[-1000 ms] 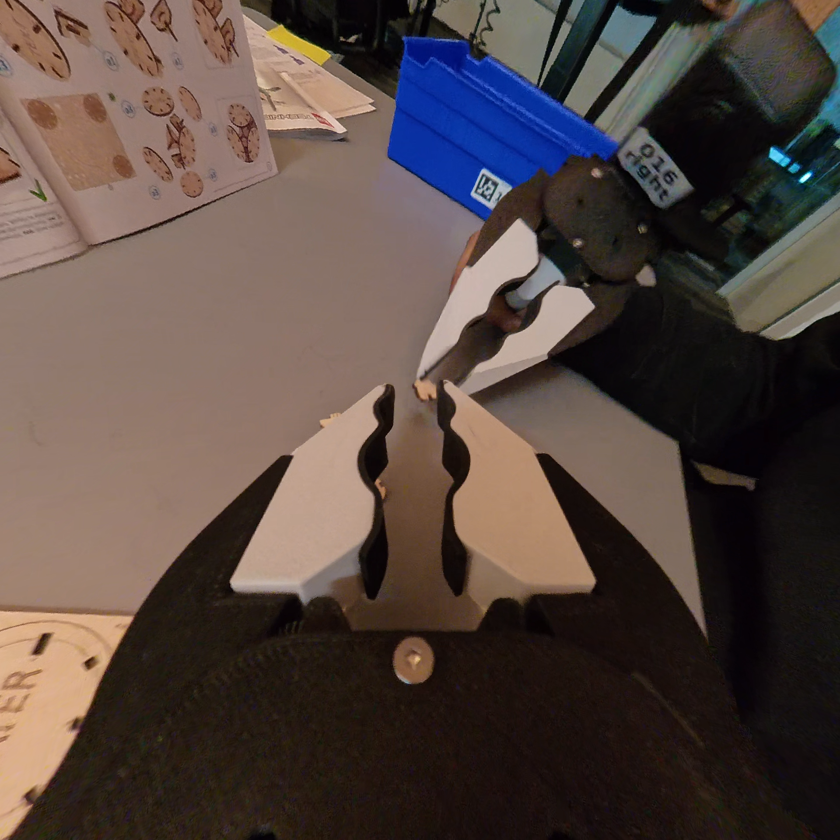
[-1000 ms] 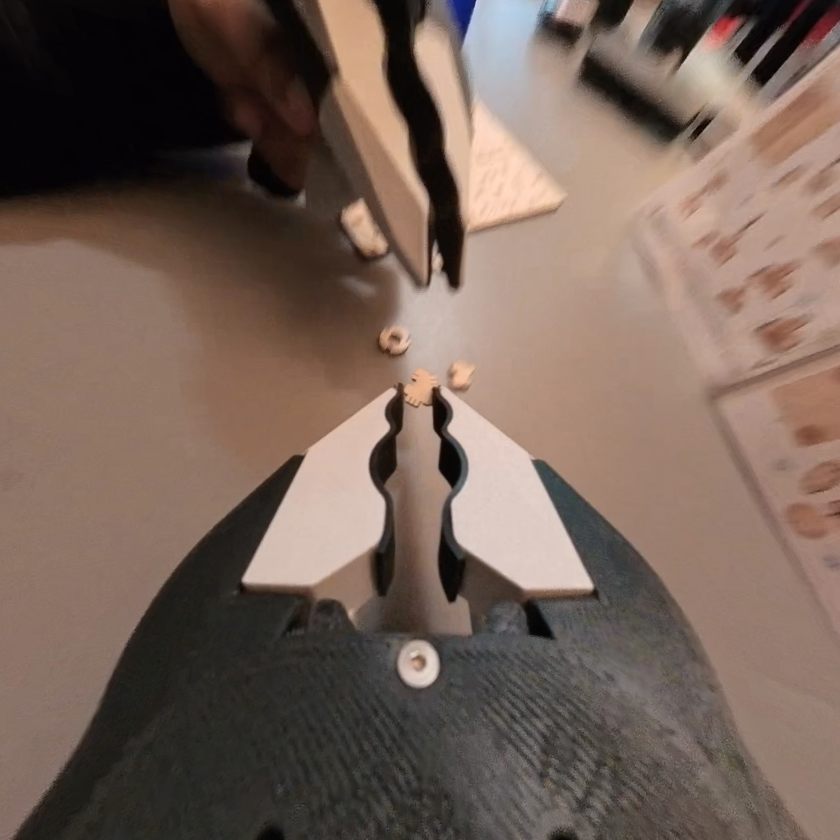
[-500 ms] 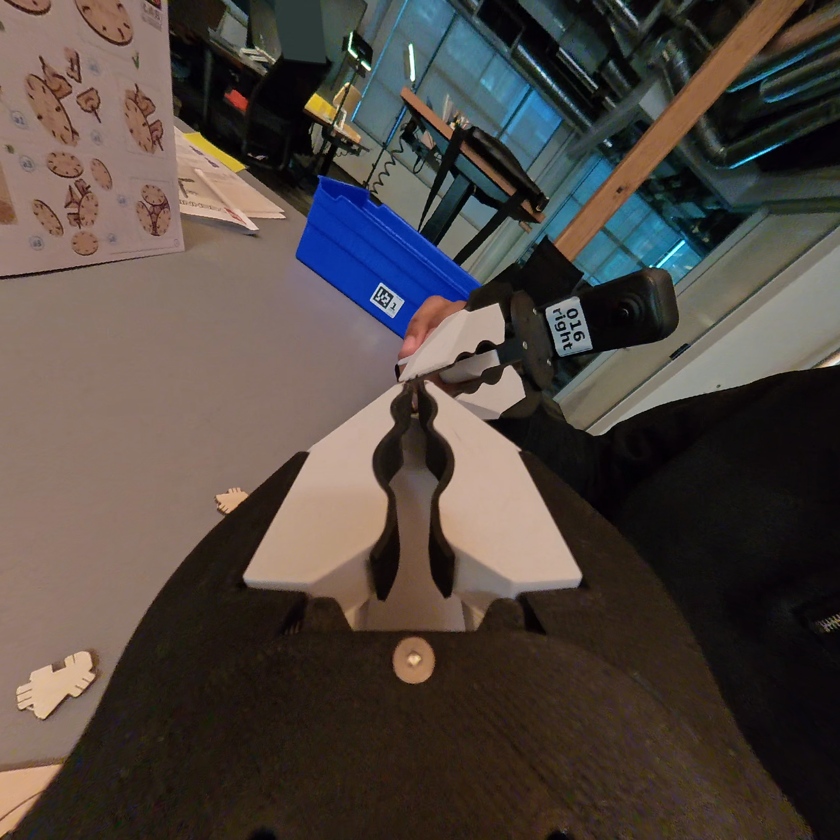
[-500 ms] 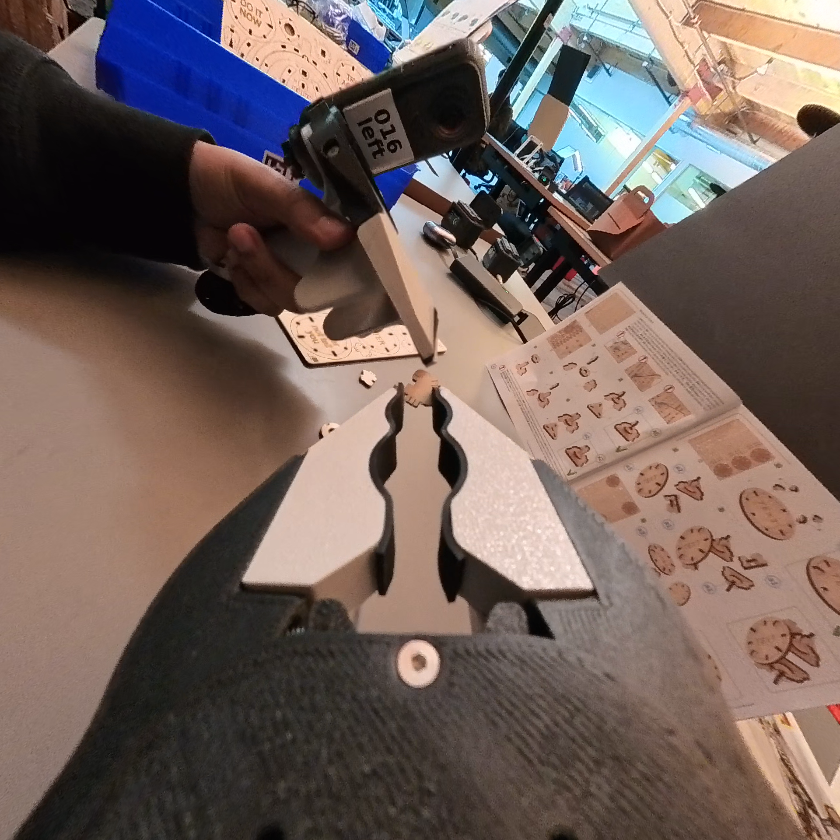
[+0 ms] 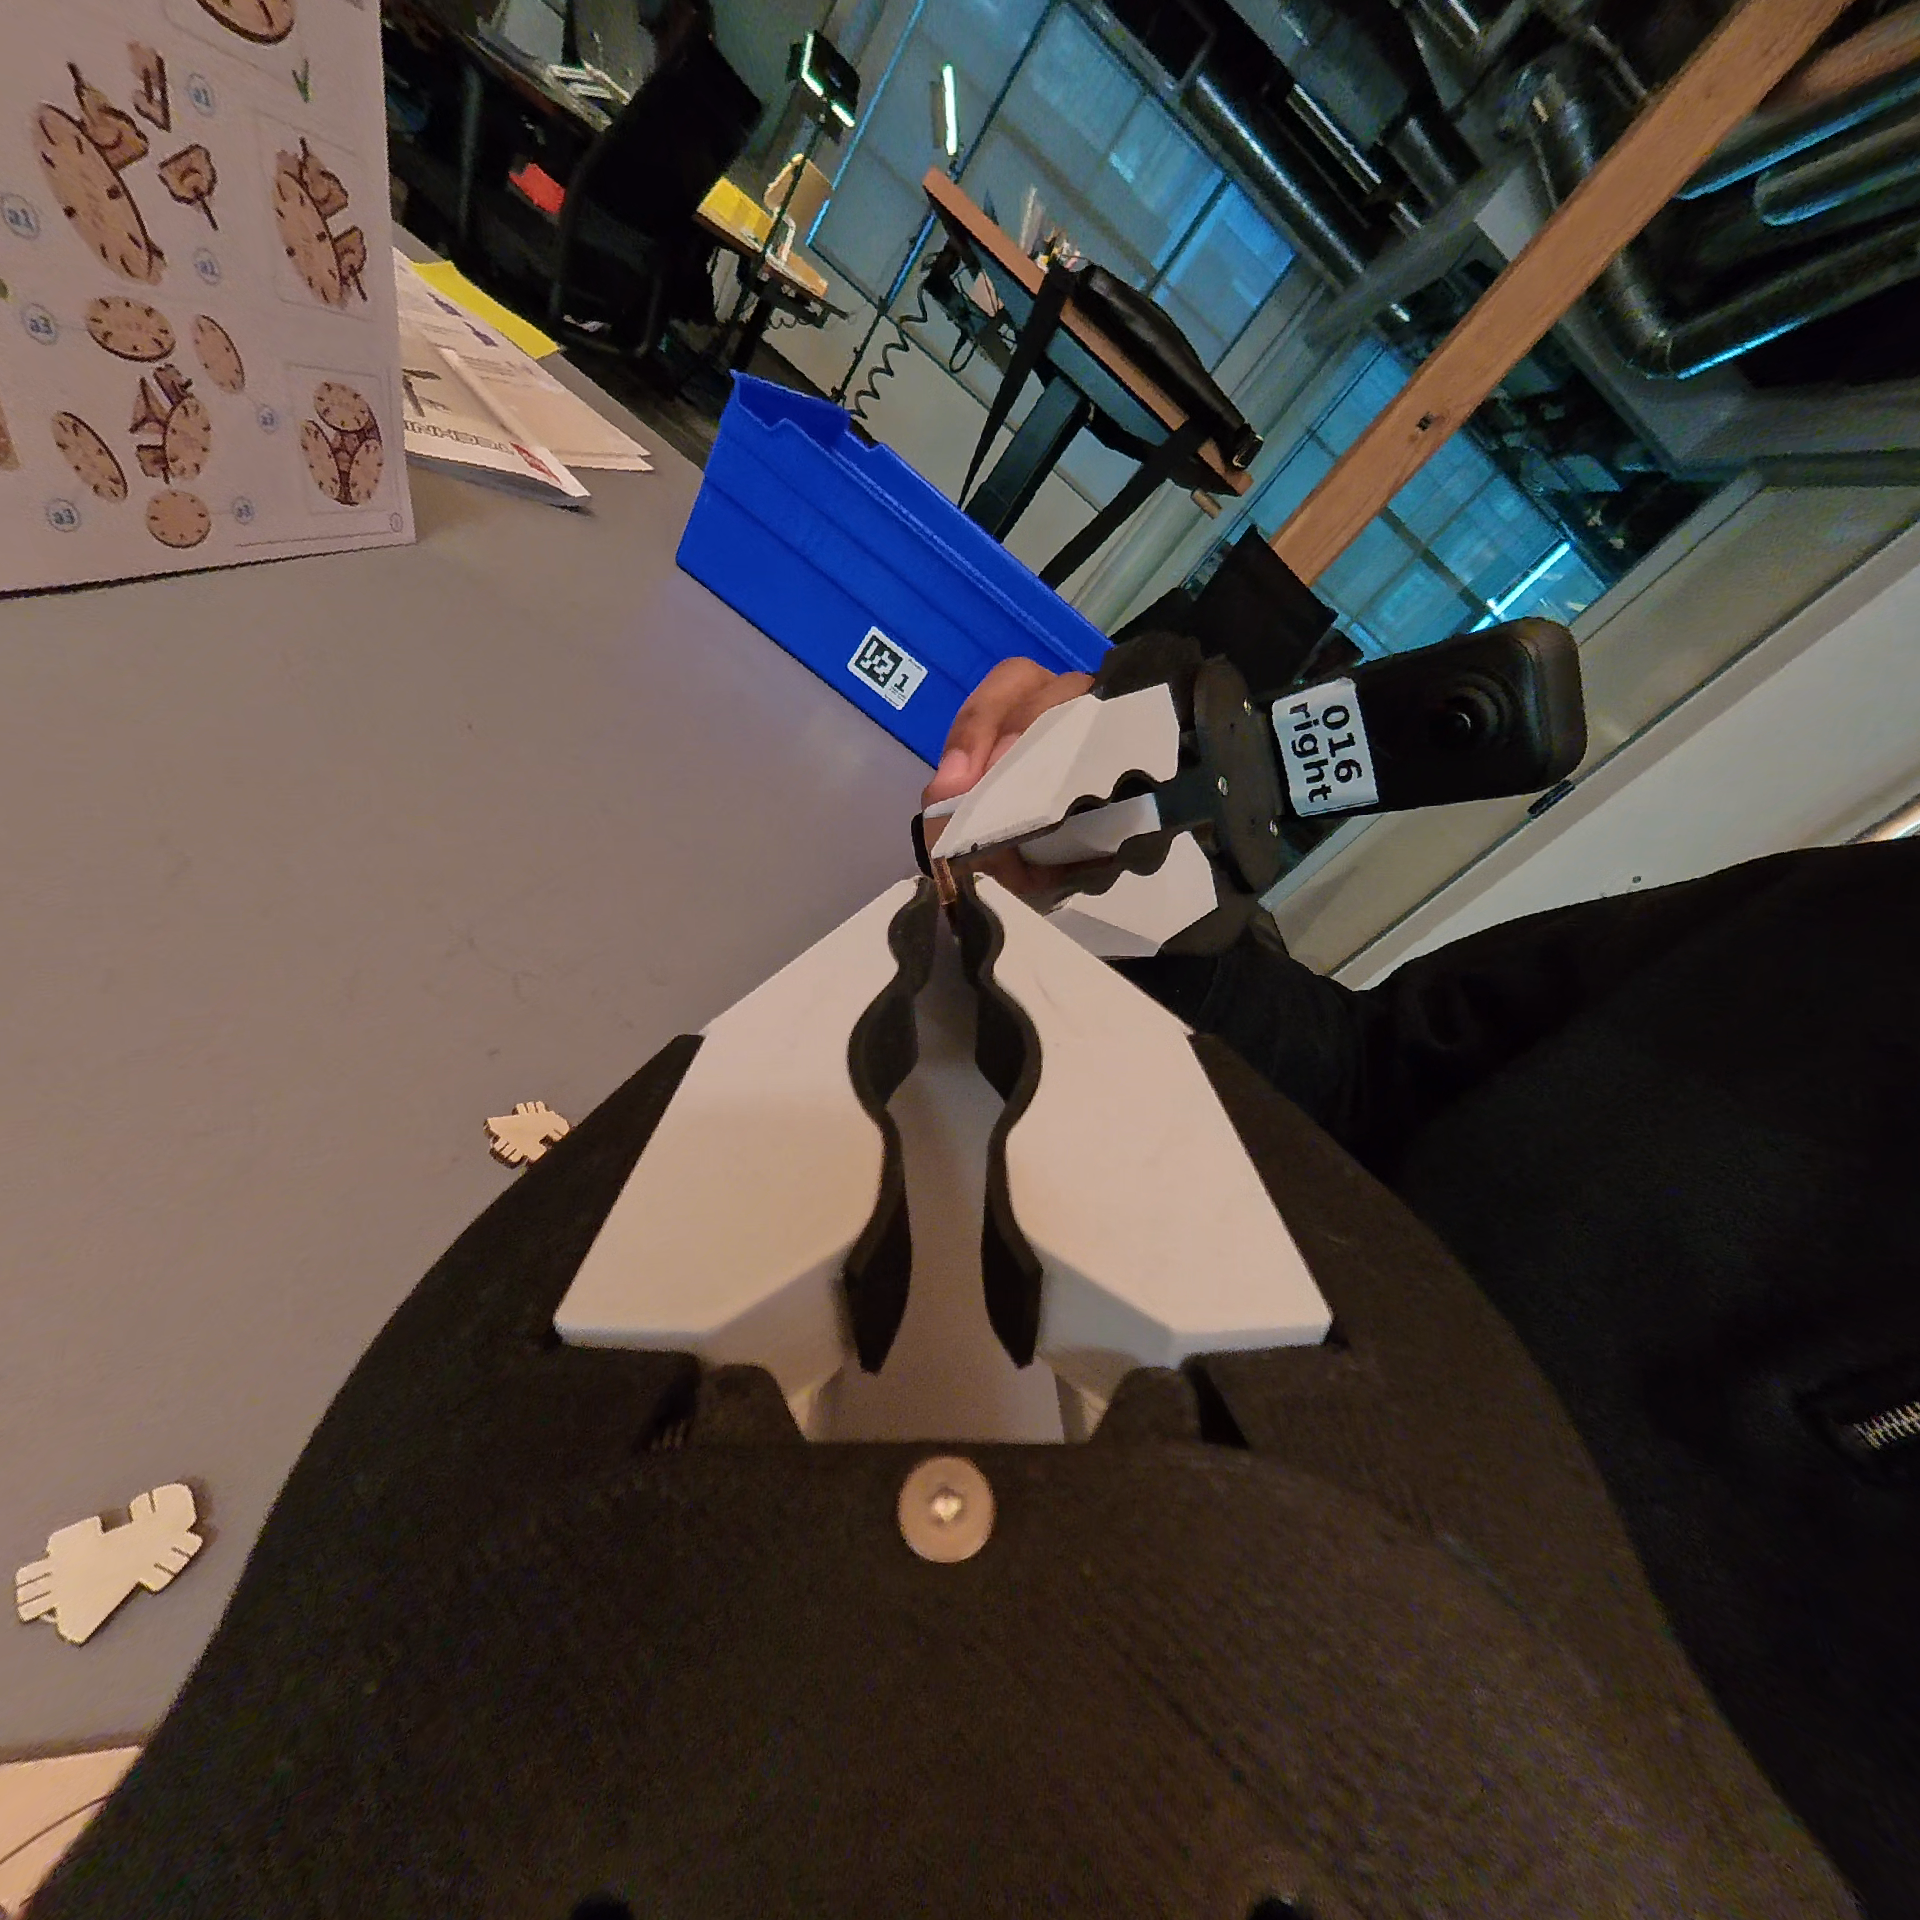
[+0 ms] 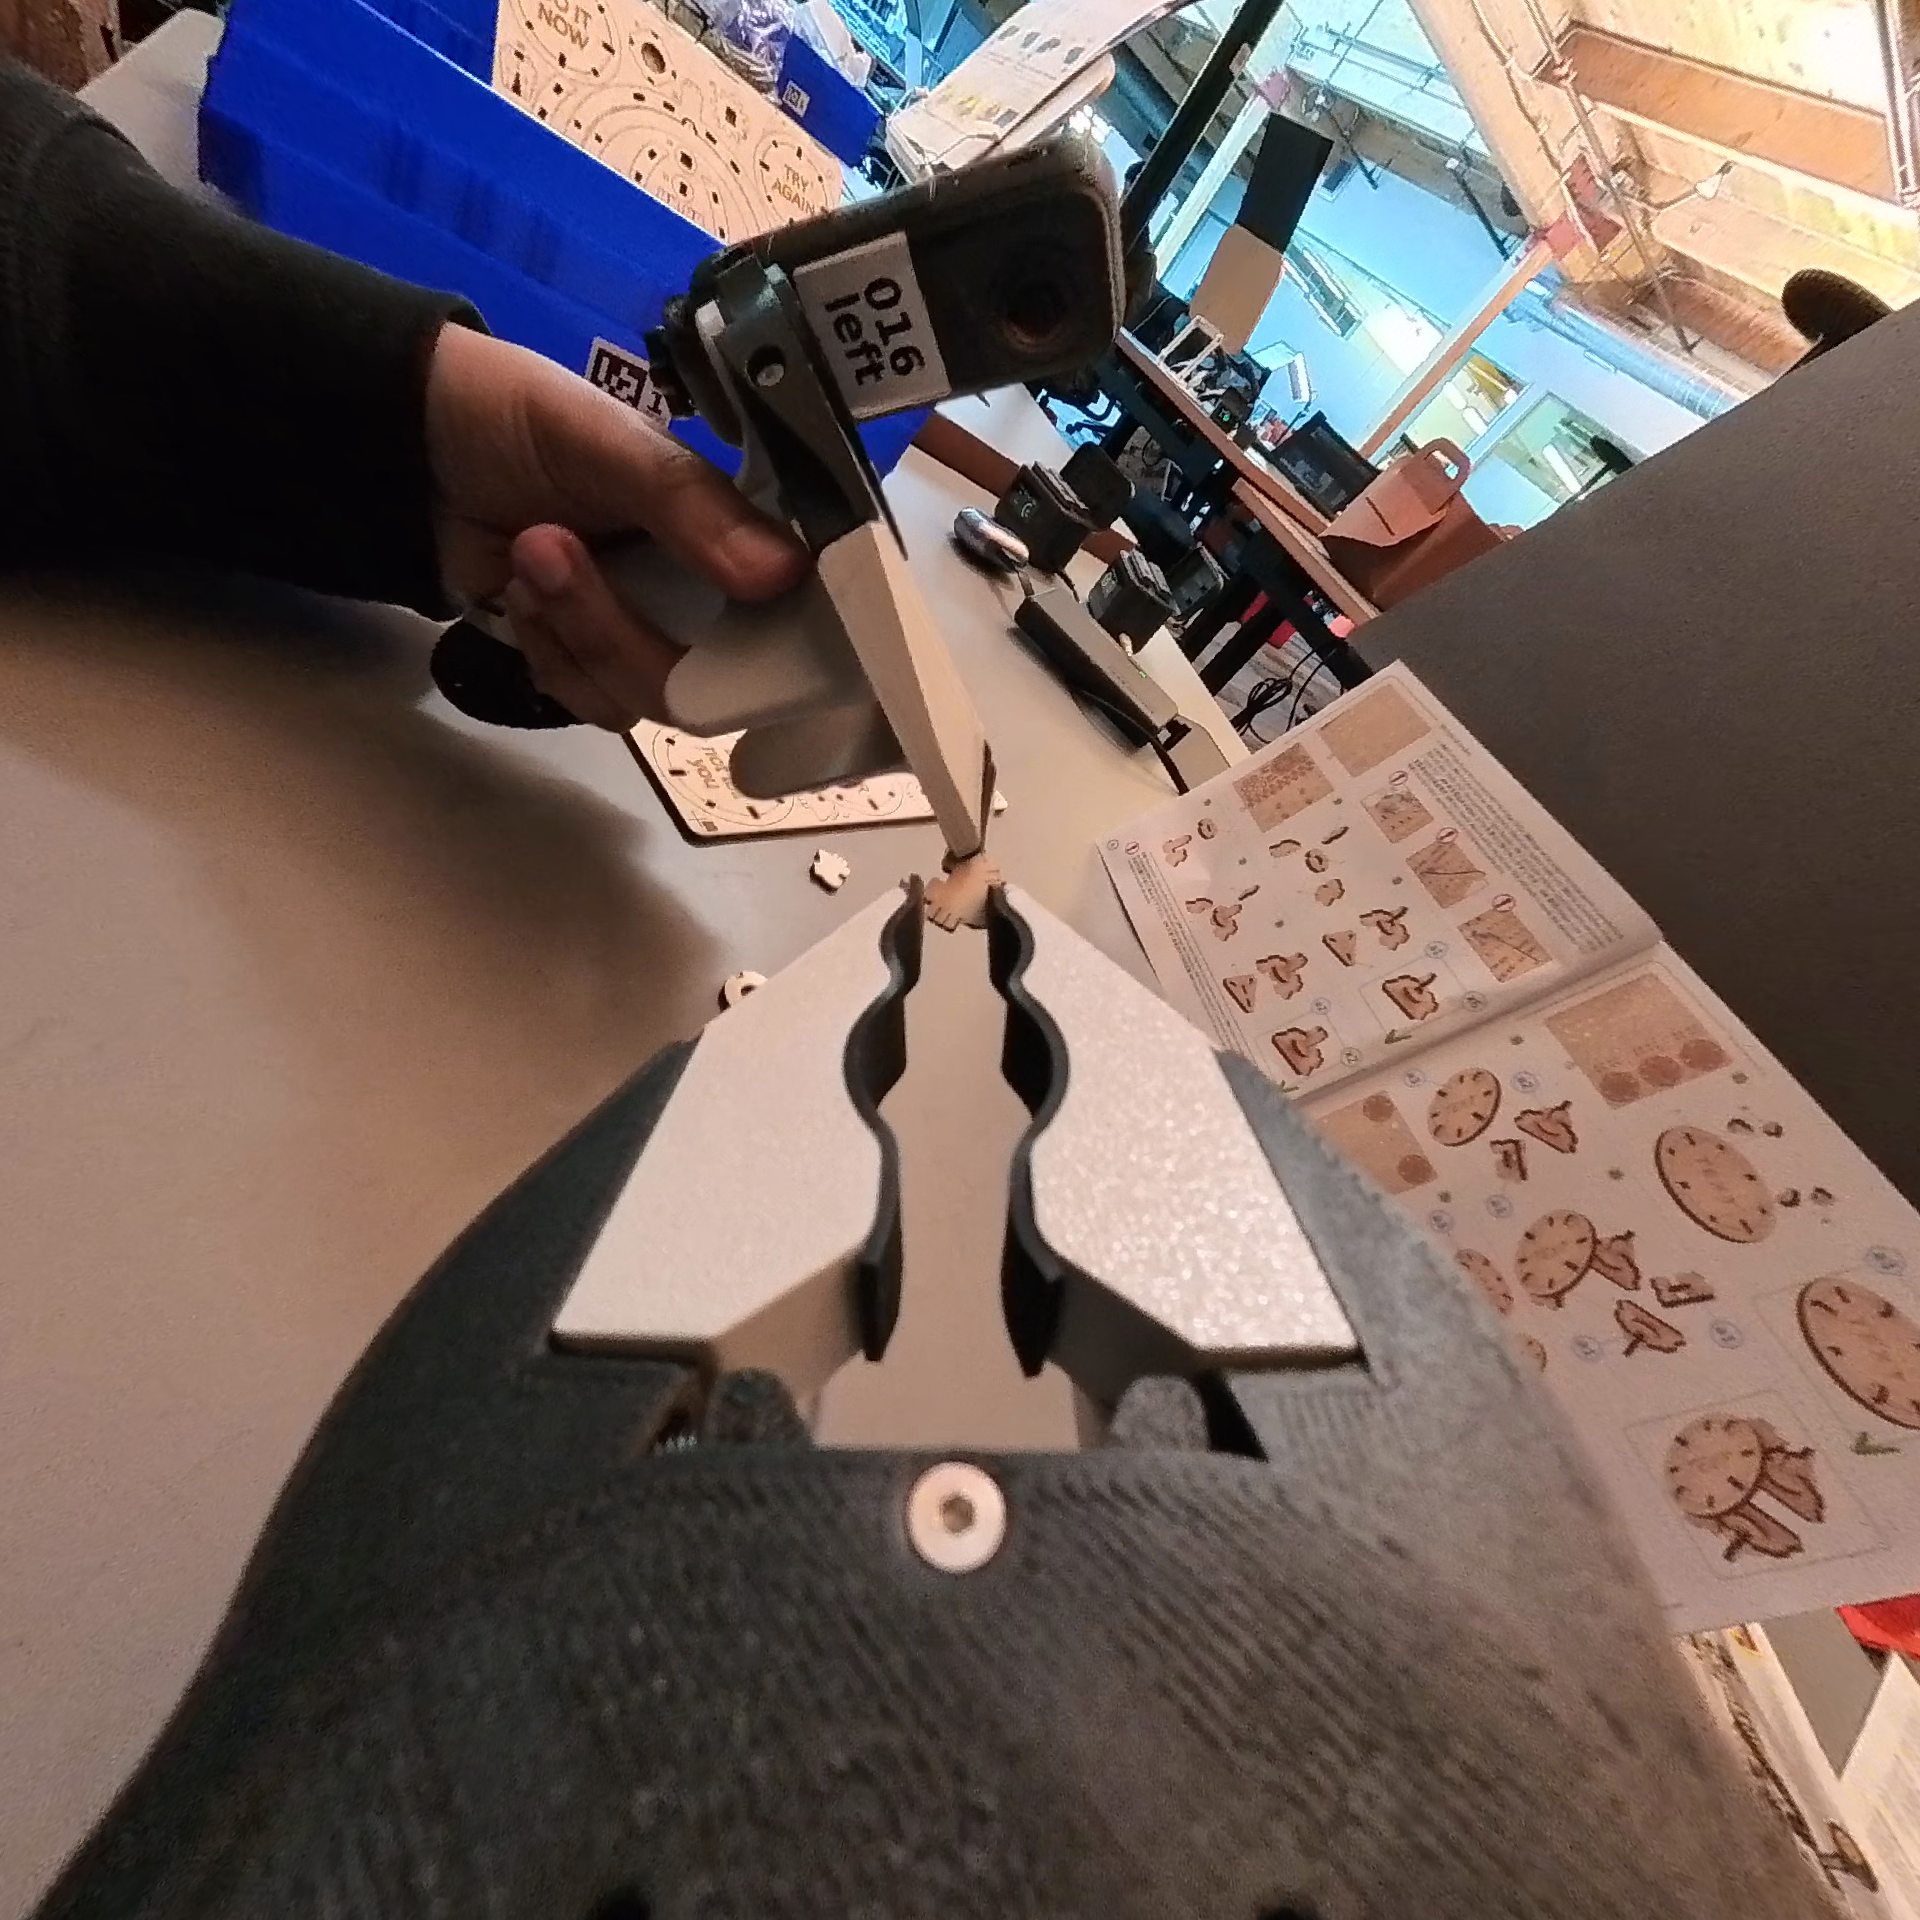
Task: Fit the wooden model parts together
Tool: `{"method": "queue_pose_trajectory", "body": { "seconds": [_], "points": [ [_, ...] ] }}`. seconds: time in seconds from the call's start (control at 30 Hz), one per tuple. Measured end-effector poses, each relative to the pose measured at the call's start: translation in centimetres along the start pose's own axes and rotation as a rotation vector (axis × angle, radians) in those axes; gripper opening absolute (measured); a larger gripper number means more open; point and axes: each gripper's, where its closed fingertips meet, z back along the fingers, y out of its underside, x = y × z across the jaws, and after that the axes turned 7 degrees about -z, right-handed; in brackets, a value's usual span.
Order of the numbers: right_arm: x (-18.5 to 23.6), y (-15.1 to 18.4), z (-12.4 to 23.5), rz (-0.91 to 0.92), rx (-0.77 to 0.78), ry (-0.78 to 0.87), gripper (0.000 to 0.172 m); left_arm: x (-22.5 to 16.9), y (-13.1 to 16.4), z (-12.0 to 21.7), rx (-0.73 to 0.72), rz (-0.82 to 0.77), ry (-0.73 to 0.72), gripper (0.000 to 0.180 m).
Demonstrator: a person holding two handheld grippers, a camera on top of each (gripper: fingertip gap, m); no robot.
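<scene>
The right claw (image 6: pixel 956 914) grips a small flat wooden piece (image 6: pixel 961 899) between its pads, above the grey surface (image 5: pixel 312 831). The left claw (image 5: pixel 943 896) is clenched on a smaller wooden part (image 5: pixel 945 888) touching that piece. Loose wooden cut-outs (image 5: pixel 104 1564) and an instruction booklet (image 6: pixel 1507 1091) lie nearby.

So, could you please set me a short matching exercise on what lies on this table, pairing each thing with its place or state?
Things:
1. blue bin
2. instruction booklet
3. right gripper
4. loose wooden piece

Places or states:
A. lying open on the table
B. flat on the table beside the left gripper
C. at the far table edge
D. shut on a small wooden piece

Pairs: 1-C, 2-A, 3-D, 4-B
</scene>
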Motion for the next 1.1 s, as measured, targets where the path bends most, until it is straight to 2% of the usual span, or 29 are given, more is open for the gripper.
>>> {"method": "queue_pose_trajectory", "body": {
  "seconds": [0.13,0.23,0.4,0.53,0.63,0.87,0.93,1.1],
  "points": [
    [0.0,-0.1,0.0,-0.011,-0.011,0.003,0.010,-0.1,-0.1,0.1,-0.002,-0.012,-0.002,0.001],
    [-0.3,0.4,-0.3,-0.093,-0.002,-0.012,0.015,0.2,0.1,0.1,0.014,-0.015,-0.013,0.001],
    [-0.9,0.0,0.1,-0.350,-0.072,-0.099,0.021,0.4,0.4,0.4,0.039,-0.053,-0.037,0.001],
    [-1.0,-0.5,0.8,-0.612,-0.133,-0.246,0.019,0.0,0.8,0.4,0.073,-0.112,-0.031,0.001],
    [-0.6,-0.7,1.1,-0.732,-0.152,-0.352,0.016,-0.6,1.1,0.2,0.091,-0.142,-0.010,0.001],
    [1.6,0.5,0.4,-0.712,-0.044,-0.435,0.012,-1.0,1.5,0.0,0.114,-0.167,0.005,0.001],
    [2.2,0.8,0.2,-0.701,-0.018,-0.458,0.004,-1.2,1.6,0.1,0.116,-0.167,0.016,0.001],
    [1.9,0.6,0.3,-0.713,-0.033,-0.454,0.000,-0.7,1.3,0.6,0.112,-0.183,-0.010,0.005]
  ]
}}
